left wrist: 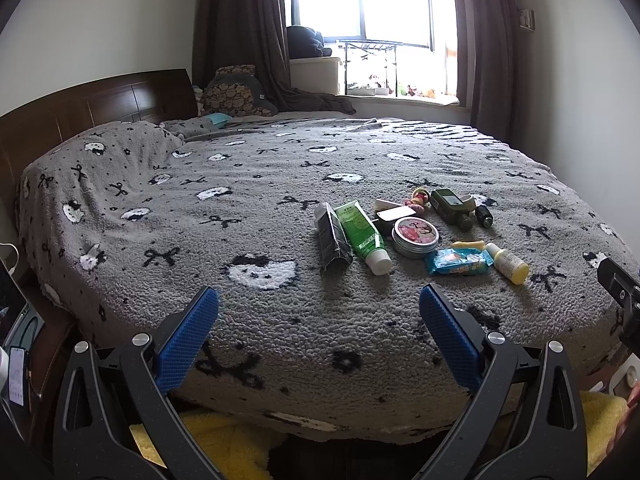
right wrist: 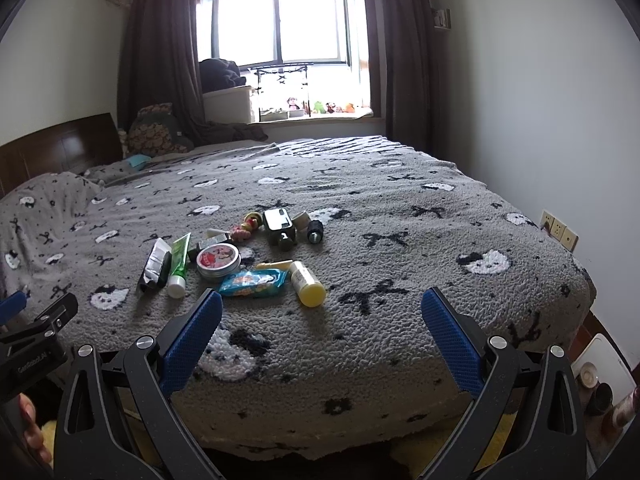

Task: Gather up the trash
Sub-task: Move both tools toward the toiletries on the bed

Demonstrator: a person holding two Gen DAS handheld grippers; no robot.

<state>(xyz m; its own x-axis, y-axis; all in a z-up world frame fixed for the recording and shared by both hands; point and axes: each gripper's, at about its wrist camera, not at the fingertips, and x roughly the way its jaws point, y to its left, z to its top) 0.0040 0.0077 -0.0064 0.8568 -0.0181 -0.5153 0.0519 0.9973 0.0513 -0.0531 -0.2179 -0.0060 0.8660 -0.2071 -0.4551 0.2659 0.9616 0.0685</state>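
Note:
A cluster of small items lies on the grey patterned bed [left wrist: 200, 240]: a dark crumpled carton [left wrist: 331, 240], a green tube [left wrist: 362, 236], a round tin with a pink lid [left wrist: 415, 236], a blue wrapper packet [left wrist: 458, 262] and a small yellow bottle [left wrist: 506, 262]. The same items show in the right wrist view: carton [right wrist: 154, 266], green tube [right wrist: 179, 264], tin [right wrist: 218, 260], blue packet [right wrist: 254, 283], yellow bottle [right wrist: 306, 282]. My left gripper [left wrist: 319, 304] is open and empty, near the bed's front edge. My right gripper [right wrist: 321, 306] is open and empty, just short of the packet and bottle.
Behind the cluster lie a dark green bottle [left wrist: 450, 206], a small doll [left wrist: 418, 199] and a small dark vial [left wrist: 484, 216]. A wooden headboard [left wrist: 100, 100] is at left, a window [left wrist: 360, 0] at the back. A white bin [right wrist: 604, 376] stands on the floor at right.

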